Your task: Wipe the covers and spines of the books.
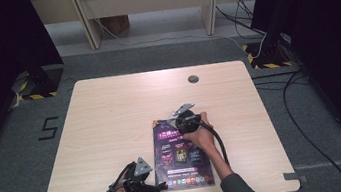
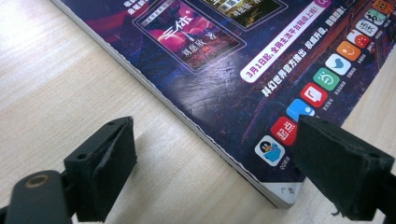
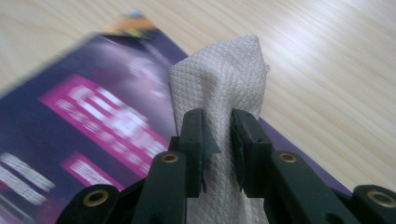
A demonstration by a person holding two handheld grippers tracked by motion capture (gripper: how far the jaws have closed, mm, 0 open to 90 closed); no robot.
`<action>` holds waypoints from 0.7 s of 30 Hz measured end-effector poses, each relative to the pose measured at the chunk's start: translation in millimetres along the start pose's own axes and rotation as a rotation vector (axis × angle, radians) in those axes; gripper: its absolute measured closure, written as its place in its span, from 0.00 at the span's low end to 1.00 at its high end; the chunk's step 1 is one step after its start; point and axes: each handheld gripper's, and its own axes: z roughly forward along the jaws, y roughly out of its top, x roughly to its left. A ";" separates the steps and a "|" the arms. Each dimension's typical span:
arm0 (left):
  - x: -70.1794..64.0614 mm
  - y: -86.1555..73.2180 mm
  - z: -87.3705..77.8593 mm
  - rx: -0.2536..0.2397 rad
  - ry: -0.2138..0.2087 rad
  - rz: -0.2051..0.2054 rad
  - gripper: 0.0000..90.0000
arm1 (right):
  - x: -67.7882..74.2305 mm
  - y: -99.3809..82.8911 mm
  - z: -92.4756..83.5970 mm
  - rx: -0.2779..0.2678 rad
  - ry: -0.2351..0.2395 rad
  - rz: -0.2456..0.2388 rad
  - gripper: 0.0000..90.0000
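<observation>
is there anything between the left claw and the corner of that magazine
Nothing visible. The left claw hangs open just above the wooden table, its jaws either side of the near corner of the magazine, with bare wood and cover between them. The right claw is farther up the magazine, shut on a folded paper towel.

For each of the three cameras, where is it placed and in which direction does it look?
High view: above the person's side, looking forward and down on the table; both forearms, left tool and right tool show.
Left gripper view: rides on the left tool, looking along open jaws at the magazine corner.
Right gripper view: rides on the right tool, jaws shut on a white tissue over the magazine.
All three views share the magazine and the wooden table.
</observation>
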 end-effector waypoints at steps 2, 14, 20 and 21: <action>0.6 0.2 0.0 0.003 -0.002 -0.002 0.14 | 12.2 8.5 6.0 -0.007 0.023 -0.015 0.84; 0.7 -0.1 0.1 0.003 -0.003 -0.009 0.14 | 36.4 38.9 28.4 0.007 0.017 -0.062 0.82; 0.6 -0.2 0.0 0.000 -0.003 0.000 0.14 | 46.9 35.1 24.1 0.002 0.053 -0.097 0.83; 0.5 -0.3 0.0 0.000 -0.003 -0.001 0.14 | 48.6 34.1 22.8 0.002 0.057 -0.110 0.83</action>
